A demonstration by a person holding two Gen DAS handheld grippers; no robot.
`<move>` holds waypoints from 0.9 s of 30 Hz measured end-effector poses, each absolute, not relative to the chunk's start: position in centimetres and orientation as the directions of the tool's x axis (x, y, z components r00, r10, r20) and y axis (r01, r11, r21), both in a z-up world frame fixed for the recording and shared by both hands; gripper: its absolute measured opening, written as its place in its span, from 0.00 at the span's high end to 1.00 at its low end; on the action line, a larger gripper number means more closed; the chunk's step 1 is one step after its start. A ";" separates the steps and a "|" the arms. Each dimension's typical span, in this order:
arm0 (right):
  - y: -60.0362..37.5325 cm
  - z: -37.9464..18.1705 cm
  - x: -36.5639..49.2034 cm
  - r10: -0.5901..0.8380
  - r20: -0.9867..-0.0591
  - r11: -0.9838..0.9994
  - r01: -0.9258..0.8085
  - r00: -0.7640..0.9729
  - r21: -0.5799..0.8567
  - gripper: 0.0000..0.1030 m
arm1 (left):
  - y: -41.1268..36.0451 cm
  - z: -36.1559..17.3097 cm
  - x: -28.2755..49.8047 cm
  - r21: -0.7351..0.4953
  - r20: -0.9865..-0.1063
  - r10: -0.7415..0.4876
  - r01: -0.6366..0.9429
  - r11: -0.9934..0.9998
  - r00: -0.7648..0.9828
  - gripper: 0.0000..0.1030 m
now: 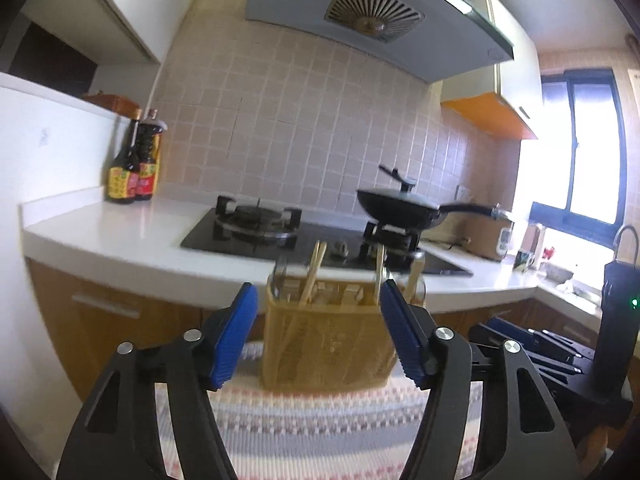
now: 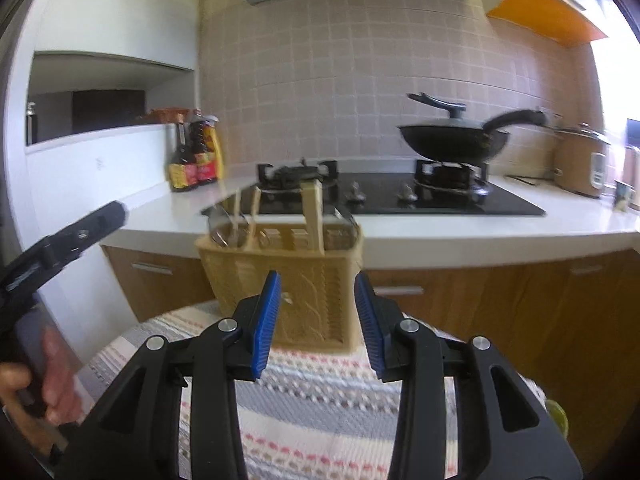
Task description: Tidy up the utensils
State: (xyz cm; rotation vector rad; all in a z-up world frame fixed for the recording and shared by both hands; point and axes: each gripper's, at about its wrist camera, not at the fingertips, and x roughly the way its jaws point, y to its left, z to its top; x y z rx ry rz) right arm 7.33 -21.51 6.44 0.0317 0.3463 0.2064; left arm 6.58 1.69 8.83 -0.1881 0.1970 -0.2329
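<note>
both the left gripper (image 1: 318, 332) and right gripper (image 2: 316, 322) hang open-jawed and empty, facing the utensil basket (image 1: 328, 344), apparently ready to sort it.

A home kitchen. Shown by a black glass two-burner gas hob (image 2: 400, 196) set into a white stone countertop (image 1: 120, 232), a black lidded wok (image 2: 452, 140) on one burner, a grey slanted extractor hood (image 1: 360, 20) overhead, beige square wall tiles (image 2: 320, 72), dark sauce bottles (image 1: 134, 164), wood-fronted cabinets (image 2: 520, 312) and a tan rice cooker (image 2: 580, 160).
</note>
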 end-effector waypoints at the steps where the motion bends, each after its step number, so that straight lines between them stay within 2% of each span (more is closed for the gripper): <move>1: -21.6 5.8 7.0 0.192 -0.341 0.981 -0.179 0.920 0.071 0.66 | 1.5 8.2 6.0 -0.213 -0.182 -0.240 0.200 0.956 0.954 0.37; 3: -21.8 5.0 6.6 0.171 -0.350 0.985 -0.154 0.921 0.078 0.61 | 1.3 7.4 5.3 -0.209 -0.191 -0.221 0.181 0.961 0.956 0.30; 5: -21.9 4.0 6.0 0.146 -0.332 0.989 -0.129 0.932 0.073 0.44 | 0.9 6.4 4.6 -0.185 -0.195 -0.183 0.147 0.972 0.964 0.26; 7: -21.8 3.3 5.7 0.100 -0.306 0.995 -0.088 0.947 0.053 0.39 | 0.6 5.1 4.1 -0.164 -0.183 -0.129 0.099 0.981 0.975 0.20; 10: -21.8 2.8 5.4 0.041 -0.262 0.999 -0.034 0.964 0.031 0.36 | 0.2 3.2 4.5 -0.145 -0.193 -0.071 0.043 0.989 0.979 0.17; 13: -21.6 2.2 5.6 0.037 -0.263 0.999 -0.038 0.964 0.000 0.32 | -0.1 2.6 5.2 -0.117 -0.228 -0.065 0.039 0.992 0.972 0.15; 15: -21.3 1.8 6.1 0.057 -0.289 0.998 -0.063 0.956 -0.012 0.31 | -0.4 2.3 5.2 -0.072 -0.220 -0.024 0.008 0.997 0.975 0.09; 19: -21.3 1.5 6.5 0.080 -0.309 0.996 -0.086 0.948 -0.005 0.31 | -0.6 1.9 5.0 -0.029 -0.205 0.023 -0.030 0.999 0.978 0.08; 27: -22.2 1.2 7.2 0.079 -0.337 0.997 -0.070 0.938 0.037 0.31 | -0.6 1.9 5.5 -0.037 -0.223 0.019 -0.028 0.999 0.975 0.08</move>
